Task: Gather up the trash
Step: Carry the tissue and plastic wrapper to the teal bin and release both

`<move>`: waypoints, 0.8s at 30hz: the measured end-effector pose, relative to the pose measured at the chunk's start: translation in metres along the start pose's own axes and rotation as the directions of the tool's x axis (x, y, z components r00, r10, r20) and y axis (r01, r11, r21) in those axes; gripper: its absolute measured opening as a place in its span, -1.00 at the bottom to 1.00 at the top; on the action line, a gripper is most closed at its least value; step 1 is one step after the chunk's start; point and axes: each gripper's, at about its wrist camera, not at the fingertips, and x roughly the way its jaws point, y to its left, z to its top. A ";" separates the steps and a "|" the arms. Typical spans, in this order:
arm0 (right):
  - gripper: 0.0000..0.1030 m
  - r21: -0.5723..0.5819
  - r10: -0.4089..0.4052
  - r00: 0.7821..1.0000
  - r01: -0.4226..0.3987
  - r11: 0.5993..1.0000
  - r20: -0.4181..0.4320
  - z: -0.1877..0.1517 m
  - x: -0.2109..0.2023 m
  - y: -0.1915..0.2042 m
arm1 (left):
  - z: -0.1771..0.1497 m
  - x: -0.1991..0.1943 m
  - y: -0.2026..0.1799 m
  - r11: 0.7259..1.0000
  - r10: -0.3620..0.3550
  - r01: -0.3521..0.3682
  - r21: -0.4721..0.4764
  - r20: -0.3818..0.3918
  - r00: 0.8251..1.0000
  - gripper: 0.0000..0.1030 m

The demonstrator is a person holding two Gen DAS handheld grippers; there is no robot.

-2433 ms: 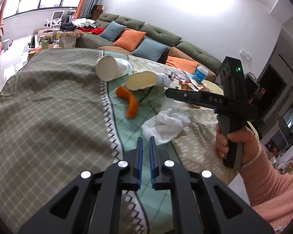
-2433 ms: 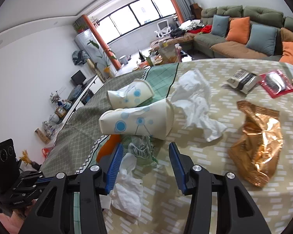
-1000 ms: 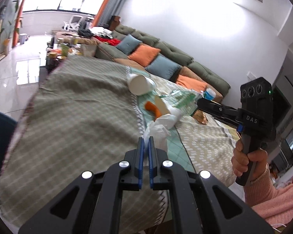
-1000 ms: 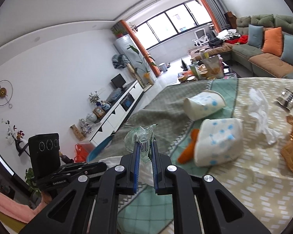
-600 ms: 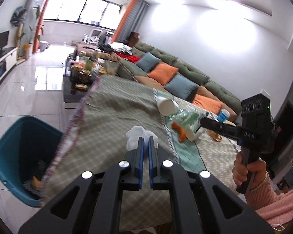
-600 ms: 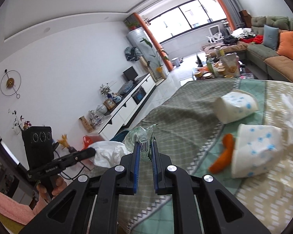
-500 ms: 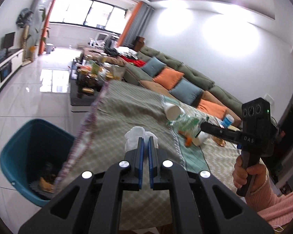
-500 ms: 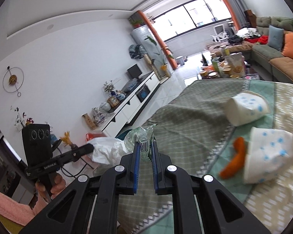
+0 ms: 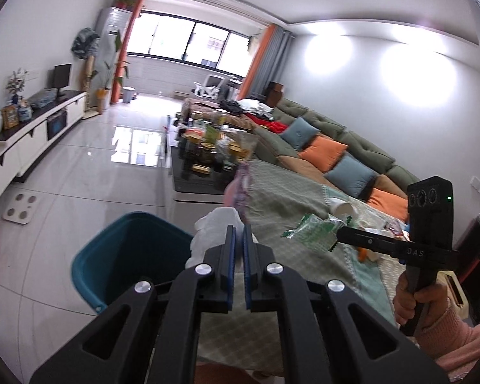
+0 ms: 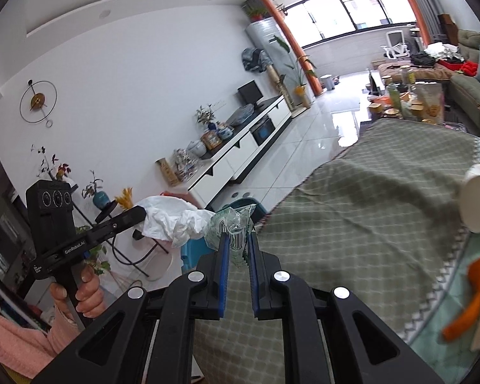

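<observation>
Left gripper (image 9: 239, 235) clamps crumpled white tissue (image 9: 216, 227); right gripper (image 10: 239, 244) pinches a clear green wrapper (image 10: 232, 224). Both hang past the tablecloth edge (image 9: 244, 188) (teal bin (image 9: 128, 256) below, open floor beyond).

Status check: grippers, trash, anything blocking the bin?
Left gripper shut on white tissue. Right gripper shut on green wrapper. Teal bin below table edge, path clear.

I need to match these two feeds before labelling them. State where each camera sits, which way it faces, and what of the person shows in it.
Left wrist: on the left gripper, looking along its fingers past the table edge to the teal bin; the right hand shows holding the right gripper.
Right wrist: on the right gripper, looking over the tablecloth toward the TV wall; the left hand shows.
Shared: the white tissue shut in the left gripper, the green wrapper shut in the right, the bin, the paper cup.
</observation>
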 end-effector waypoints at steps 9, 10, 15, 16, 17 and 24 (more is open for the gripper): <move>-0.77 -0.037 0.026 0.998 -0.029 0.999 -0.058 0.008 0.041 0.019 | -0.002 0.001 0.021 0.996 0.092 -0.092 -0.007 -0.006 0.996 -0.89; -0.77 -0.044 0.028 0.997 -0.031 0.999 -0.067 0.009 0.046 0.021 | -0.003 0.003 0.022 0.995 0.102 -0.102 -0.005 -0.008 0.995 -0.89; -0.77 -0.066 0.027 0.995 -0.033 0.997 -0.101 0.011 0.065 0.029 | -0.008 0.012 0.025 0.991 0.131 -0.131 0.003 -0.026 0.991 -0.89; -0.77 -0.070 0.026 0.994 -0.034 0.997 -0.109 0.012 0.069 0.031 | -0.010 0.015 0.027 0.991 0.133 -0.133 -0.001 -0.034 0.991 -0.89; -0.77 -0.076 0.023 0.993 -0.032 0.997 -0.117 0.012 0.074 0.032 | -0.011 0.016 0.031 0.991 0.135 -0.135 -0.001 -0.036 0.990 -0.89; -0.77 -0.092 0.000 0.986 -0.016 0.996 -0.165 0.011 0.100 0.038 | -0.018 0.029 0.043 0.987 0.160 -0.162 -0.021 -0.072 0.984 -0.89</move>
